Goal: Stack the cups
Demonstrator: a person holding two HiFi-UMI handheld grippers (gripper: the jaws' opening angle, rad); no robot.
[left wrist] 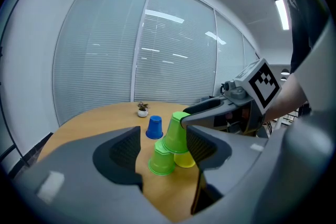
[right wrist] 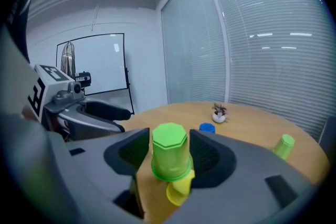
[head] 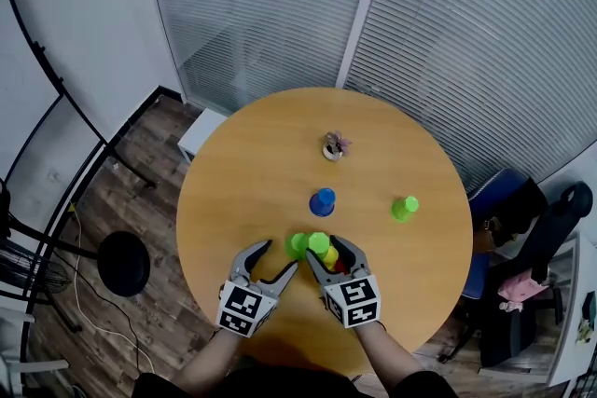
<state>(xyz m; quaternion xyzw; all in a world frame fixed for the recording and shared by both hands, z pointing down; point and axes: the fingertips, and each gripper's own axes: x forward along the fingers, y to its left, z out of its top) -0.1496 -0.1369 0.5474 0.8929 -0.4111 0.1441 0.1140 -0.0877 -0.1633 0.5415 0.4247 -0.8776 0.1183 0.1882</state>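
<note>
My right gripper [head: 330, 253] [right wrist: 169, 157] is shut on an upside-down green cup [right wrist: 169, 156] [head: 319, 242] [left wrist: 176, 134], held tilted just above an upside-down yellow cup [right wrist: 178, 190] [head: 331, 257] [left wrist: 185, 159]. A second green cup [head: 298, 244] [left wrist: 161, 160] stands upside down on the table right beside them. My left gripper [head: 278, 260] [left wrist: 167, 152] is open just short of that cup, with nothing between its pads. A blue cup [head: 323, 201] [left wrist: 154, 127] [right wrist: 207, 127] stands farther out at mid-table, and a third green cup [head: 405, 208] [right wrist: 283, 145] sits to the right.
The round wooden table [head: 242, 182] carries a small potted plant [head: 334, 145] [left wrist: 142, 108] [right wrist: 219, 112] beyond the blue cup. Blinds and glass walls stand behind. A black stool [head: 124, 263] is on the floor at left, and a chair [head: 522, 228] at right.
</note>
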